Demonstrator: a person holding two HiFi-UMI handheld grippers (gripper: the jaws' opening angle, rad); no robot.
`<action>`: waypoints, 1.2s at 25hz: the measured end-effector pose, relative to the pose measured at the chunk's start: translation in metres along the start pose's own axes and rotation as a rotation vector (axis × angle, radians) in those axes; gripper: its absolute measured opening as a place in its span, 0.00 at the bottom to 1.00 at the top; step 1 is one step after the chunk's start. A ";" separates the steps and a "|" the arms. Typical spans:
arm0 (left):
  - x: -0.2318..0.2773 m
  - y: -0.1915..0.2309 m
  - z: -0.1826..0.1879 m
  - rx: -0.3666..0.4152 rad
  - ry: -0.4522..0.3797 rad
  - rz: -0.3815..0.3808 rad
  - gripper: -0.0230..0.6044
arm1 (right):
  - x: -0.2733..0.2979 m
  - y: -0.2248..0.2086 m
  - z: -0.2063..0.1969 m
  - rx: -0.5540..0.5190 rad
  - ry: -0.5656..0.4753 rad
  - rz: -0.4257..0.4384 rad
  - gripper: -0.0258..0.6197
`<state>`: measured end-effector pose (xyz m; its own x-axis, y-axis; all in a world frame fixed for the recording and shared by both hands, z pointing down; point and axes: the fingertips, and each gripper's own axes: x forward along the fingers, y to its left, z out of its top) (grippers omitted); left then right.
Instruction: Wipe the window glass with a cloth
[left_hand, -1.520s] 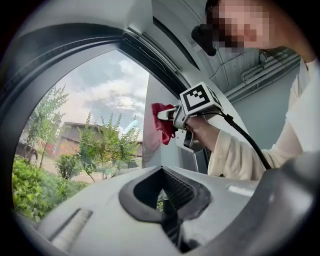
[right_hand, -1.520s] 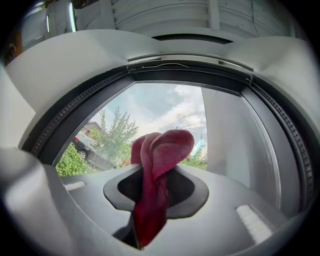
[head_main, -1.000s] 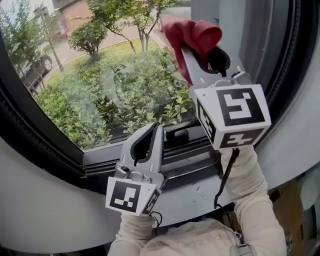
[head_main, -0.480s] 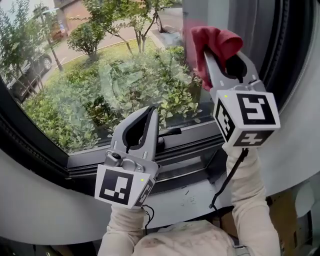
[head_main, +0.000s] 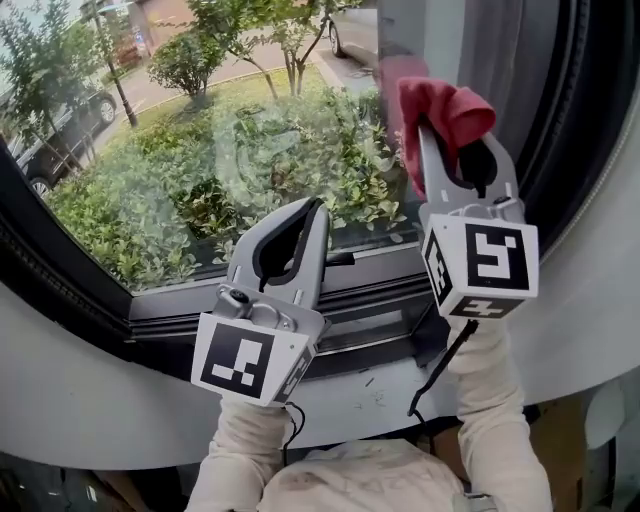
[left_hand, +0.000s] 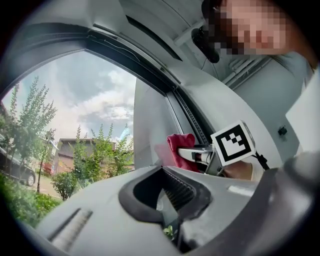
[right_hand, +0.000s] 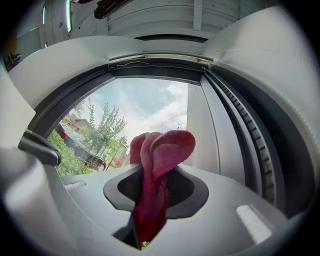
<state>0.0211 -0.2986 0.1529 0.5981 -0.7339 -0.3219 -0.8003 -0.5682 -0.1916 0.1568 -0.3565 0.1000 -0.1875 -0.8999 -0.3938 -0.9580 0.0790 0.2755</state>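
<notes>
Cloth: the red cloth (head_main: 443, 105) is high at the right side of the window glass (head_main: 200, 150), bunched into a rounded wad. Its faint red reflection puts it at or just off the pane, but contact cannot be confirmed.
Right claw: the right claw (head_main: 462, 150) is clamped on the cloth. The wad sticks out beyond the tips and a tail runs back through the oval gap, probably so that fabric, not metal, meets the pane.
Glass: shrubs, trees and a parked car show through it.
Frame: the dark window frame (head_main: 565, 120) stands just beside the cloth and probably bounds the wipe on that side.
Left claw: the left claw (head_main: 312, 208) is pressed together on nothing, low by the bottom rail and well apart from the cloth, seemingly kept out of the way.
</notes>
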 end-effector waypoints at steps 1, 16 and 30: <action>-0.001 0.001 -0.001 0.001 0.005 0.003 0.04 | -0.002 0.001 -0.005 0.012 0.002 -0.001 0.23; -0.059 0.061 0.000 -0.003 0.024 0.068 0.04 | 0.006 0.100 0.017 0.069 0.003 0.022 0.23; -0.132 0.126 0.010 0.012 0.021 0.129 0.04 | 0.018 0.240 0.057 0.014 -0.037 0.145 0.23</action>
<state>-0.1593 -0.2696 0.1618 0.4910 -0.8083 -0.3250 -0.8709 -0.4644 -0.1608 -0.0887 -0.3292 0.1091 -0.3317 -0.8623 -0.3825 -0.9231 0.2131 0.3200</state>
